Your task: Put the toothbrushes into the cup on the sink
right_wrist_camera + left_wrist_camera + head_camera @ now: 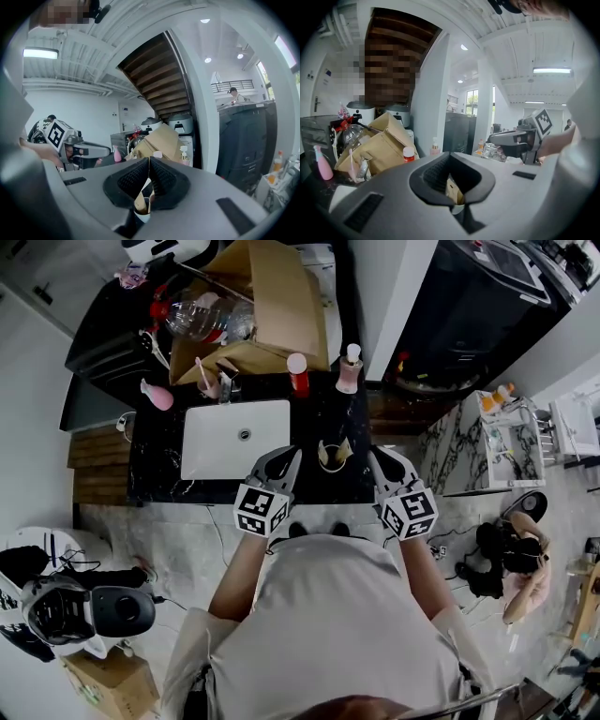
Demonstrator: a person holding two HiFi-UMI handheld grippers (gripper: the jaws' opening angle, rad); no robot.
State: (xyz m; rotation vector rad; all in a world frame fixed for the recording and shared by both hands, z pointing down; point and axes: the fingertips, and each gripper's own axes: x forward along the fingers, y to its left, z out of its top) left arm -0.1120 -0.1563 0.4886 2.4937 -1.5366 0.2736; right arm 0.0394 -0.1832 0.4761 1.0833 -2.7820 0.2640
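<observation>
A small white cup point(332, 461) stands on the black counter point(319, 413) just right of the white sink basin point(212, 461). Two tan paper-wrapped toothbrushes point(343, 450) stick up out of it. My left gripper point(292, 457) hangs shut and empty left of the cup, and my right gripper point(374, 457) hangs shut and empty to its right. In the left gripper view the closed left gripper point(449, 156) frames the cup point(456, 208) and a tan wrapper point(453, 190). Past the closed right gripper point(149, 160), the right gripper view shows the cup point(142, 217) and wrappers point(139, 202).
Along the counter's back stand a red-capped bottle point(298, 373), a pump bottle point(349, 368), a pink bottle point(157, 395) and the faucet point(226, 386). A cardboard box point(267, 306) with a plastic bottle point(202, 315) rises behind. A person point(525, 563) sits on the floor at right.
</observation>
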